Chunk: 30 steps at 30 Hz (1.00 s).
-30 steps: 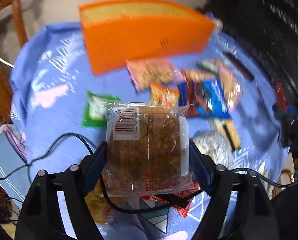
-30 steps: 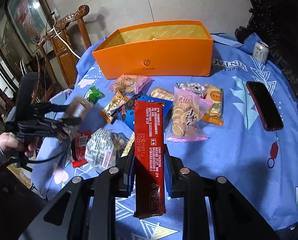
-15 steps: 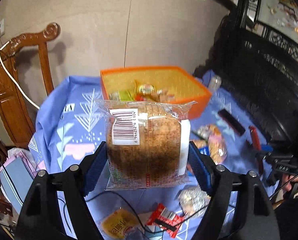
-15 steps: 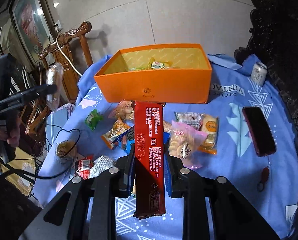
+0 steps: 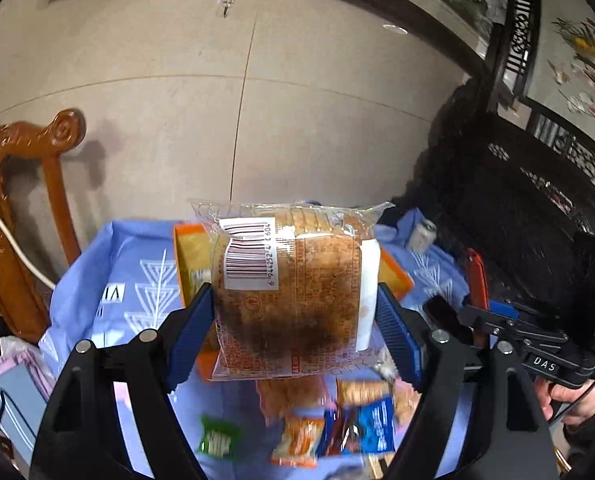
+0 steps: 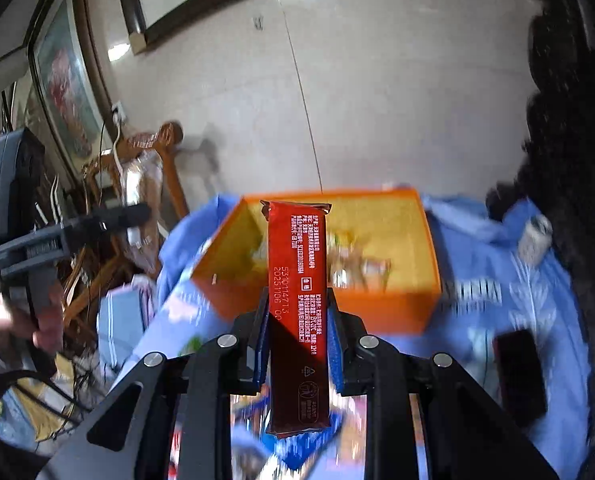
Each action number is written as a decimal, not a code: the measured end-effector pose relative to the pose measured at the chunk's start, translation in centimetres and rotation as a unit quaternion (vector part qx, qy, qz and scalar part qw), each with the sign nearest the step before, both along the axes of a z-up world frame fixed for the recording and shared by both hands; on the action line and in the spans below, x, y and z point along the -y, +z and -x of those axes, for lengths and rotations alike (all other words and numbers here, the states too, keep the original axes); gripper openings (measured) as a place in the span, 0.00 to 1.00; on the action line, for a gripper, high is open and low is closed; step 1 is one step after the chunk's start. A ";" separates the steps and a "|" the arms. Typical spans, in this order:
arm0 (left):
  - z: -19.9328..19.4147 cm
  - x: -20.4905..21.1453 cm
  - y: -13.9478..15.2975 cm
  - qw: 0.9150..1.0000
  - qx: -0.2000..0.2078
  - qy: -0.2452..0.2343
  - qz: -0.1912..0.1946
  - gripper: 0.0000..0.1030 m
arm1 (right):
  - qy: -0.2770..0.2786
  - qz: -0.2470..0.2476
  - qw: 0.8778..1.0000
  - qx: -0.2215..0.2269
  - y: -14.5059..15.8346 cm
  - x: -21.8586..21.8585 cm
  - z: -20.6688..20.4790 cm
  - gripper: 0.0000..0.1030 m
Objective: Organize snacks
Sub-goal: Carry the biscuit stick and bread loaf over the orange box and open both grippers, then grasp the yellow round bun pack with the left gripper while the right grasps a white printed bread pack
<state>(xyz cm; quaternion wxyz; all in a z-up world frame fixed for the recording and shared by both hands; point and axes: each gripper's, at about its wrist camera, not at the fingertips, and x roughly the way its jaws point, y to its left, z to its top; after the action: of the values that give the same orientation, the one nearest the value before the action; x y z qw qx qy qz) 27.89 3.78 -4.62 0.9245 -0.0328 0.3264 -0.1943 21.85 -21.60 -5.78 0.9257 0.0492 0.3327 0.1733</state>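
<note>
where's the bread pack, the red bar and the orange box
bread pack (image 5: 293,296), left wrist view, middle of the clear wrapper
red bar (image 6: 297,300), right wrist view, printed face of the wrapper
orange box (image 6: 381,314), right wrist view, near outer wall

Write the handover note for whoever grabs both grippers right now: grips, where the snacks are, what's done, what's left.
Left gripper: shut on the wrapped bread, held in the air in front of the orange box.
Right gripper: shut on the red snack bar, also raised and facing the box.
Done: a few snacks already lie inside the box.
Left: drop both held items in, then collect the loose packets lying on the blue cloth. The phone and can stay out.
</note>
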 end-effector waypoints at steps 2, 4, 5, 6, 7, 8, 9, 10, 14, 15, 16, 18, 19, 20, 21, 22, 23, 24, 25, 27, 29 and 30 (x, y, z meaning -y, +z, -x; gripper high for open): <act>-1.9 0.6 0.3 1.000 0.003 0.004 -0.005 0.74 | -0.001 -0.002 1.000 0.007 0.6 -0.4 -2.3 0.23; -3.4 0.8 0.3 1.000 0.002 0.007 -0.005 0.74 | 0.001 0.000 1.000 0.011 1.0 -0.9 -4.4 0.23; -4.2 0.9 0.3 1.000 0.001 0.008 -0.006 0.74 | 0.002 0.001 1.000 0.012 1.2 -1.1 -5.3 0.23; -5.2 1.1 0.3 1.000 -0.001 0.010 -0.010 0.74 | 0.004 0.002 1.000 0.013 1.3 -1.3 -6.0 0.23; -6.2 1.3 0.2 1.000 -0.003 0.012 -0.014 0.74 | 0.005 0.005 1.000 0.013 1.3 -1.6 -7.1 0.23; -6.7 1.4 0.1 1.000 -0.004 0.013 -0.016 0.75 | 0.006 0.007 1.000 0.014 1.4 -1.7 -7.9 0.23; -7.8 1.6 -0.1 1.000 -0.007 0.013 -0.020 0.75 | 0.007 0.009 1.000 0.015 1.4 -1.9 -8.8 0.24; -8.7 1.9 -0.2 1.000 -0.012 0.013 -0.024 0.77 | 0.007 0.010 1.000 0.017 1.4 -2.0 -9.5 0.25; -10.9 2.0 0.1 0.996 -0.005 0.063 -0.058 0.96 | -0.039 0.026 0.998 0.038 1.9 -2.4 -11.6 0.74; -10.8 1.7 0.2 0.997 -0.003 0.063 -0.053 0.96 | -0.036 0.022 0.998 0.044 2.0 -2.4 -11.4 0.74; -10.5 1.3 0.4 0.997 0.000 0.063 -0.044 0.96 | -0.031 0.017 0.998 0.049 2.2 -2.4 -11.0 0.74; -9.6 0.4 0.5 0.998 0.002 0.064 -0.023 0.96 | -0.030 0.018 0.998 0.051 2.1 -2.4 -10.2 0.74; -9.1 0.0 0.5 0.998 0.000 0.065 -0.016 0.96 | -0.025 0.016 0.999 0.044 1.8 -2.4 -9.6 0.74; -8.5 -0.3 0.3 0.998 -0.005 0.066 -0.012 0.96 | -0.023 0.015 0.999 0.038 1.7 -2.5 -9.2 0.74; -7.8 -0.8 0.2 0.998 -0.009 0.067 -0.006 0.96 | -0.022 0.014 0.999 0.033 1.4 -2.5 -8.6 0.74; -6.9 -1.3 0.1 0.998 -0.011 0.065 0.000 0.96 | -0.021 0.011 0.999 0.027 1.1 -2.4 -7.7 0.74; -6.2 -1.8 -0.1 0.998 -0.011 0.063 0.002 0.96 | -0.018 0.007 1.000 0.019 0.7 -2.4 -6.8 0.74; -5.3 -1.9 -0.2 0.998 -0.011 0.063 -0.002 0.96 | -0.014 0.002 1.000 0.012 0.3 -2.4 -6.0 0.74; -4.3 -2.2 -0.4 0.998 -0.010 0.063 -0.006 0.96 | -0.012 0.001 1.000 0.004 -0.1 -2.5 -5.3 0.74; -2.4 -2.6 -1.0 0.998 -0.011 0.064 -0.018 0.96 | -0.004 0.001 1.000 -0.013 -1.1 -2.8 -3.1 0.74; -0.8 -3.1 -1.5 0.997 -0.016 0.066 -0.023 0.96 | 0.004 0.003 1.000 -0.031 -2.2 -3.2 -0.5 0.74; 0.3 -3.6 -1.8 0.997 -0.019 0.070 -0.022 0.96 | 0.007 0.003 0.999 -0.037 -2.6 -3.3 0.5 0.74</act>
<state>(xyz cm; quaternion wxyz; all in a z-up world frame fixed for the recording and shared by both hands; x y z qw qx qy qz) 27.58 7.36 -6.38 0.9300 -0.0387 0.3450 -0.1209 21.31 -18.30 -8.35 0.9116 0.0504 0.3674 0.1772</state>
